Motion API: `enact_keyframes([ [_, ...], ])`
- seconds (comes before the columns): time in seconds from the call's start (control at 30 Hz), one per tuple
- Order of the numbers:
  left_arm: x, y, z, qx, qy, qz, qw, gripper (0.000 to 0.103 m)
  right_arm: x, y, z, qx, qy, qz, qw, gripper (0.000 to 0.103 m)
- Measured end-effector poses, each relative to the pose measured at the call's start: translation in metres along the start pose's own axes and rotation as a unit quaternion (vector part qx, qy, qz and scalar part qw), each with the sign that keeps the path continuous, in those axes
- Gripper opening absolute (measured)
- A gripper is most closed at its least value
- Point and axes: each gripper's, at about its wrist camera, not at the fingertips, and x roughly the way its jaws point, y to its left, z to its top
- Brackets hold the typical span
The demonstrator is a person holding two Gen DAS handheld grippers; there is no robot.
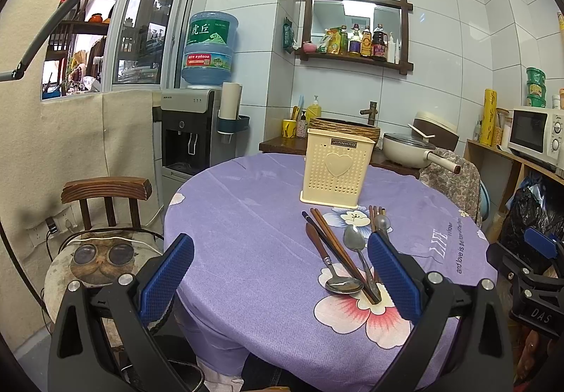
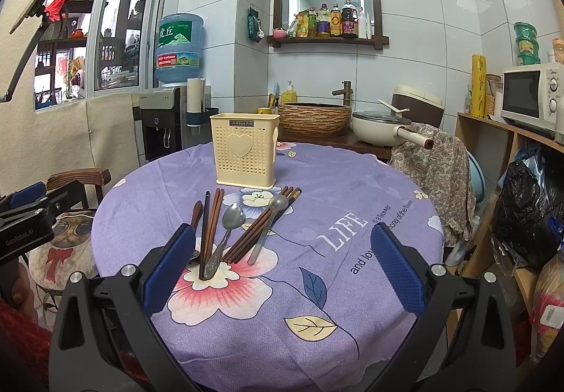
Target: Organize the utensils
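A cream perforated utensil holder (image 1: 336, 170) with a heart on its front stands upright on the purple flowered tablecloth (image 1: 246, 216); it also shows in the right wrist view (image 2: 244, 154). In front of it lie loose utensils: brown chopsticks (image 1: 338, 251) (image 2: 211, 230), a wooden-handled spoon (image 1: 329, 268), a metal spoon (image 1: 357, 249) (image 2: 229, 230), more chopsticks (image 2: 261, 230) and a pale-handled spoon (image 2: 268, 226). My left gripper (image 1: 282, 272) is open and empty, left of the pile. My right gripper (image 2: 282, 261) is open and empty, with the pile beside its left finger.
A wooden chair (image 1: 105, 216) with a cat cushion stands left of the table. A cloth-draped chair (image 2: 433, 173) stands at the right. Behind are a water dispenser (image 1: 197, 124), a basin (image 2: 313, 117), a pan (image 2: 380, 131) and a microwave (image 2: 528, 99) on a shelf.
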Motion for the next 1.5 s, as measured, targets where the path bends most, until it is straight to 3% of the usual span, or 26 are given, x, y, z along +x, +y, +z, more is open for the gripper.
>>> enact_keyframes([
  [1.0,0.007,0.005,-0.006,0.004,0.010,-0.003,0.9999,0.097,0.011,0.003,-0.007,0.001,0.014,0.005,1.000,0.098],
  [1.27,0.036,0.002,-0.009,0.022,0.066,-0.001,0.9976,0.097,0.045,-0.001,-0.008,-0.004,0.065,0.021,0.998,0.098],
  [1.5,0.077,0.009,-0.004,0.050,0.107,0.011,0.9930,0.097,0.096,-0.006,-0.004,0.002,0.143,0.055,0.988,0.098],
])
